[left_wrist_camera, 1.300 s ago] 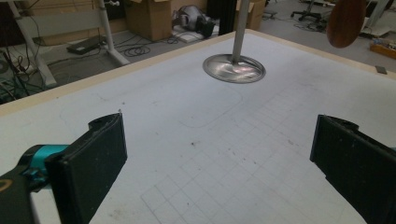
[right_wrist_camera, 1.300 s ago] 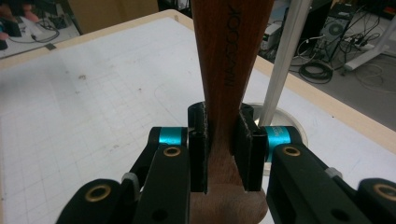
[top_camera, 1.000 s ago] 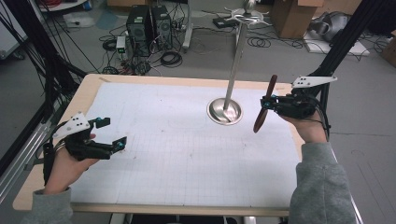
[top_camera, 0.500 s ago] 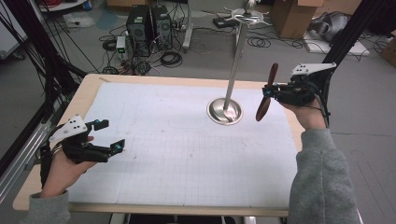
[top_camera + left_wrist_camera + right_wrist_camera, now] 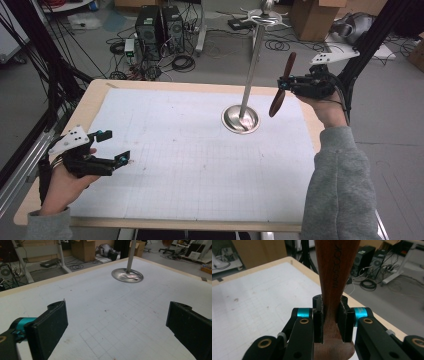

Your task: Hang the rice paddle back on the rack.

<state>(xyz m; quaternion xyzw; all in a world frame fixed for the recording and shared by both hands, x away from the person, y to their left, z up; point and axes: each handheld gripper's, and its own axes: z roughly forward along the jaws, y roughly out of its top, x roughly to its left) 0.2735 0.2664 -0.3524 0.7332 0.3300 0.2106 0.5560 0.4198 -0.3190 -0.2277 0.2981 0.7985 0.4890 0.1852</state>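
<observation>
A dark wooden propeller (image 5: 281, 85) is held up in the air at the table's right, to the right of the metal stand's pole (image 5: 251, 65). My right gripper (image 5: 296, 86) is shut on its hub. In the right gripper view the two pads clamp the brown wood (image 5: 331, 285) from both sides, and the blade rises out of the top of the picture. The stand has a round steel base (image 5: 240, 119) on the white gridded mat (image 5: 190, 165). My left gripper (image 5: 116, 147) hovers low over the mat's left side, jaws wide apart with nothing between them.
The stand's base (image 5: 127, 275) lies far ahead in the left gripper view. Beyond the table's far edge sit computer towers (image 5: 159, 25), cables and cardboard boxes (image 5: 312, 17). Black frame struts (image 5: 55, 70) rise at the left.
My right gripper has lifted the propeller higher and carried it a little away from me. The left gripper has stayed in place.
</observation>
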